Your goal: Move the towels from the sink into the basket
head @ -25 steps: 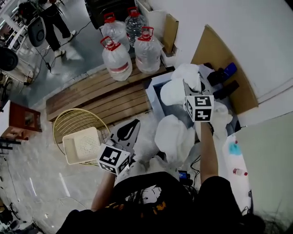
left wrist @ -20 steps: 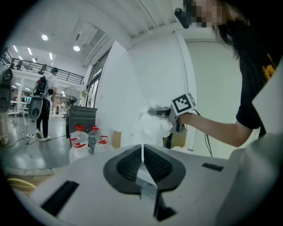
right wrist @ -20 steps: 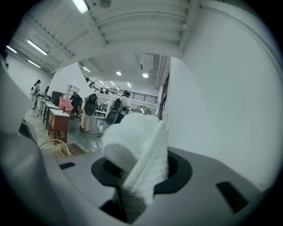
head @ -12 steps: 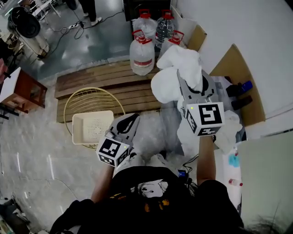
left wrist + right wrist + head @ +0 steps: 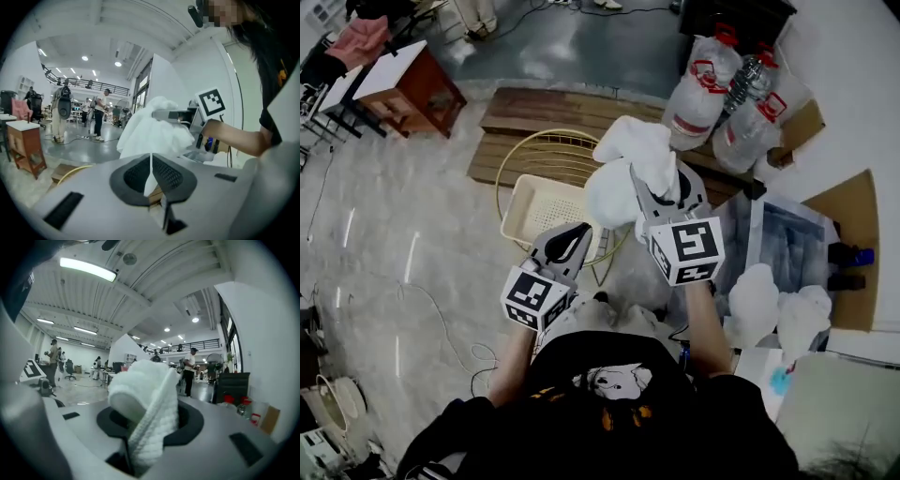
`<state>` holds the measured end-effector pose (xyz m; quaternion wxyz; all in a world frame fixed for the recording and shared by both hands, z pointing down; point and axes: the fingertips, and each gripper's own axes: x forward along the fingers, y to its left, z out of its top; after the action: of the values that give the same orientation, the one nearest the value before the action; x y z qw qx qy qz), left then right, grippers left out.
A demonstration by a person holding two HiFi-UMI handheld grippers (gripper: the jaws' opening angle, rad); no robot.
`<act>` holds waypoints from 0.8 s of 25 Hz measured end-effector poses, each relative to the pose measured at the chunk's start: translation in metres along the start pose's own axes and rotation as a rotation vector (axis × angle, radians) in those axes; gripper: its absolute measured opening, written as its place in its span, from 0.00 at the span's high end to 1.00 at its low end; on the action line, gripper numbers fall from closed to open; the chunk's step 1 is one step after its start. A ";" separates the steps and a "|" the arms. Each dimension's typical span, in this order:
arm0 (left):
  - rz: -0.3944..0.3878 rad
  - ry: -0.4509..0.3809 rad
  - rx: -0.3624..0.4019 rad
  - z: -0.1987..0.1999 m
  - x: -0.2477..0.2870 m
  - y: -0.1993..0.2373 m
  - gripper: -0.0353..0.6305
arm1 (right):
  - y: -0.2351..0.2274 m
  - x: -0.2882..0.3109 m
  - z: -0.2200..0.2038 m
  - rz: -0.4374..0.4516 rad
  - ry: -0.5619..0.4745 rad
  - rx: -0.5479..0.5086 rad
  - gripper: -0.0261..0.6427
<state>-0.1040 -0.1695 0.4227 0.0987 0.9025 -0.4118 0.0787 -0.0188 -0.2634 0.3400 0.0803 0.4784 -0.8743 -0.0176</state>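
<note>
My right gripper is shut on a bunched white towel and holds it in the air above the round yellow wire basket. A cream plastic basket sits in that wire basket. In the right gripper view the towel sticks up between the jaws and hides the pads. My left gripper hovers lower and nearer, beside the cream basket, with its jaws shut and nothing in them. The left gripper view looks past its closed jaws at the hanging towel. More white towels lie by the sink at the right.
Large water bottles stand on a wooden pallet behind the basket. A small wooden table is at the upper left, and cardboard leans at the right. People stand far off on the open floor.
Both grippers have swung left from the sink to the basket. The right one has carried the towel along and now holds it over the basket.
</note>
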 end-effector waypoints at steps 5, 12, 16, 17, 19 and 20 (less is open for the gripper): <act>0.119 0.012 -0.068 -0.018 -0.045 0.050 0.92 | 0.074 0.083 -0.074 0.135 0.113 0.031 0.73; 0.224 0.039 -0.106 -0.028 -0.078 0.088 0.92 | 0.139 0.165 -0.235 0.299 0.431 0.026 0.71; 0.248 0.024 -0.112 -0.022 -0.080 0.096 0.92 | 0.142 0.171 -0.343 0.330 0.687 -0.019 0.68; 0.254 0.027 -0.110 -0.021 -0.082 0.097 0.92 | 0.142 0.167 -0.365 0.326 0.752 -0.019 0.68; 0.269 0.040 -0.105 -0.023 -0.086 0.100 0.92 | 0.139 0.157 -0.400 0.313 0.862 -0.009 0.64; 0.276 0.048 -0.103 -0.025 -0.086 0.101 0.92 | 0.138 0.154 -0.410 0.308 0.894 0.001 0.60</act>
<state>-0.2382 -0.1656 0.4388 0.1428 0.8290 -0.5329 0.0918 -0.1505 -0.2990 0.7786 0.4503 0.3039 -0.8148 0.2024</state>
